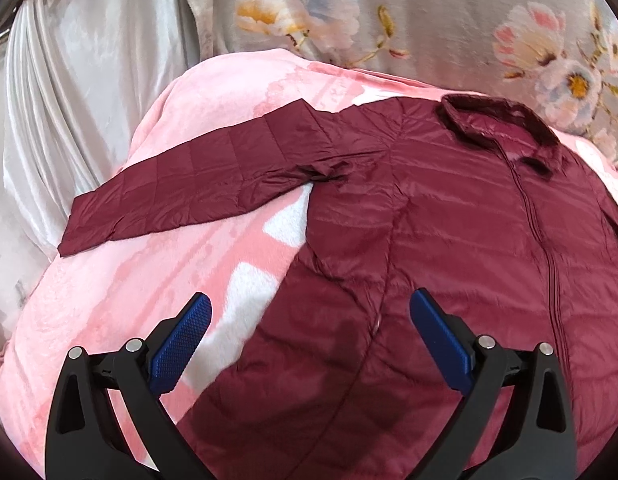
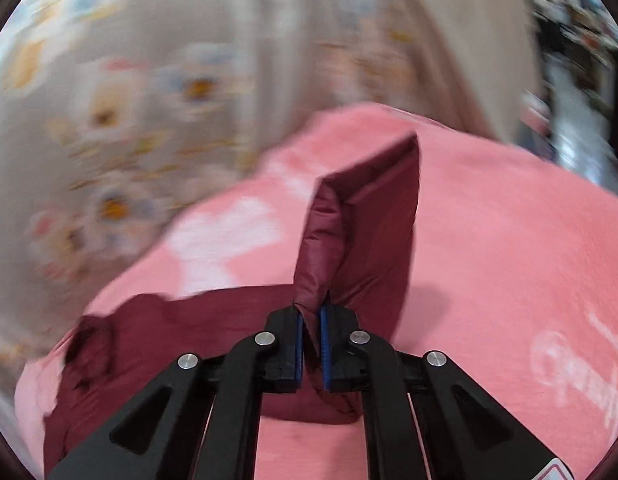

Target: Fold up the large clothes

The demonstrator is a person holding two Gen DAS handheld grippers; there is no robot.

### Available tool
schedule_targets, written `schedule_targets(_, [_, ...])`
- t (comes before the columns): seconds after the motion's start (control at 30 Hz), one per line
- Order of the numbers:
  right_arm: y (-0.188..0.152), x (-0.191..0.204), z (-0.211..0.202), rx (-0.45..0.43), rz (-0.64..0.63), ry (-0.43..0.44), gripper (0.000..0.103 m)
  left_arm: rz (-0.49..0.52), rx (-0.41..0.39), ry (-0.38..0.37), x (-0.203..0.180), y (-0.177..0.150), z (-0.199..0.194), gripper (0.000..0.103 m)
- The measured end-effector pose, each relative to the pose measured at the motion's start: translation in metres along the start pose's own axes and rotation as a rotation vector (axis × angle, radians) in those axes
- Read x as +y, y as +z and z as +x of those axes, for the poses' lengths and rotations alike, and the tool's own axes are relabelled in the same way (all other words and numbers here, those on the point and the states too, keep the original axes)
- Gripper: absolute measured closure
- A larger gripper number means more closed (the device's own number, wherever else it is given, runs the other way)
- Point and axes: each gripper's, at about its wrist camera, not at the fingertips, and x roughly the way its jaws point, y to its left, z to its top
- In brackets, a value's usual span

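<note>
**Folding the right sleeve in**

The jacket (image 1: 449,220) is spread flat on the blanket (image 1: 157,280), collar away. Its right sleeve (image 2: 361,232) is clamped in the right gripper (image 2: 311,344), pointing away; the left gripper (image 1: 309,340), released, is held over the hem.

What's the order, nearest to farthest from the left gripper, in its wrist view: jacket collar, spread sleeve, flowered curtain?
From the left gripper, open above the jacket's body:
1. Spread sleeve, up and left, flat on the pink blanket.
2. Jacket collar, upper right.
3. Flowered curtain, behind the bed.
</note>
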Motion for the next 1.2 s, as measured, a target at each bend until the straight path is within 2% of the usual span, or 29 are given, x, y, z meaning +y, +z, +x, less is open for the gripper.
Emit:
schedule_targets(0.1, [-0.011,0.099,-0.005,0.023,-0.174,0.198,0.096,-0.033,0.004,-0.018,0.004,0.009,0.006,0.006])
schedule_targets(0.13, [-0.025,0.144,-0.005,0.049,-0.250,0.289,0.096,-0.048,0.004,-0.025,0.006,0.013,0.007,0.006])
schedule_targets(0.27, [-0.087,0.255,0.004,0.179,-0.422,0.524,0.096,-0.081,-0.003,-0.028,0.015,0.023,0.012,0.006])
schedule_targets(0.37, [-0.147,0.319,0.016,0.295,-0.535,0.628,0.092,-0.101,-0.008,-0.021,0.023,0.028,0.016,0.006])
schedule_targets(0.47, [-0.205,0.354,0.013,0.402,-0.628,0.700,0.088,-0.124,-0.002,-0.033,0.031,0.032,0.022,0.006])
schedule_targets(0.53, [-0.229,0.366,0.006,0.421,-0.681,0.721,0.076,-0.139,0.008,-0.058,0.034,0.035,0.027,0.006])
schedule_targets(0.6, [-0.235,0.361,-0.012,0.371,-0.706,0.748,0.048,-0.158,0.014,-0.088,0.035,0.038,0.031,0.006])
schedule_targets(0.63, [-0.232,0.355,-0.019,0.341,-0.701,0.749,0.045,-0.174,0.019,-0.114,0.036,0.040,0.033,0.006])
schedule_targets(0.67, [-0.223,0.342,-0.026,0.292,-0.682,0.731,0.044,-0.191,0.024,-0.135,0.036,0.042,0.036,0.006])
schedule_targets(0.77, [-0.195,0.301,-0.019,0.268,-0.600,0.635,0.044,-0.249,0.058,-0.231,0.029,0.049,0.046,0.006])
schedule_targets(0.87, [-0.168,0.249,0.006,0.294,-0.466,0.501,0.043,-0.276,0.118,-0.321,0.010,0.054,0.061,0.006])
schedule_targets(1.03, [-0.134,0.141,0.061,0.383,-0.130,0.263,0.042,-0.279,0.265,-0.445,-0.029,0.046,0.089,0.007])
schedule_targets(1.07, [-0.133,0.130,0.067,0.392,-0.101,0.242,0.042,-0.283,0.273,-0.450,-0.034,0.044,0.092,0.013])
schedule_targets(1.1, [-0.130,0.117,0.075,0.404,-0.066,0.214,0.044,-0.280,0.263,-0.437,-0.038,0.045,0.092,0.028])
schedule_targets(1.13, [-0.126,0.105,0.085,0.416,-0.032,0.193,0.044,-0.269,0.246,-0.422,-0.041,0.047,0.091,0.057])
schedule_targets(1.17, [-0.127,0.101,0.091,0.422,-0.016,0.183,0.046,-0.264,0.242,-0.425,-0.042,0.047,0.091,0.076])
schedule_targets(1.2, [-0.125,0.097,0.099,0.430,0.002,0.176,0.052,-0.268,0.252,-0.439,-0.043,0.050,0.094,0.094])
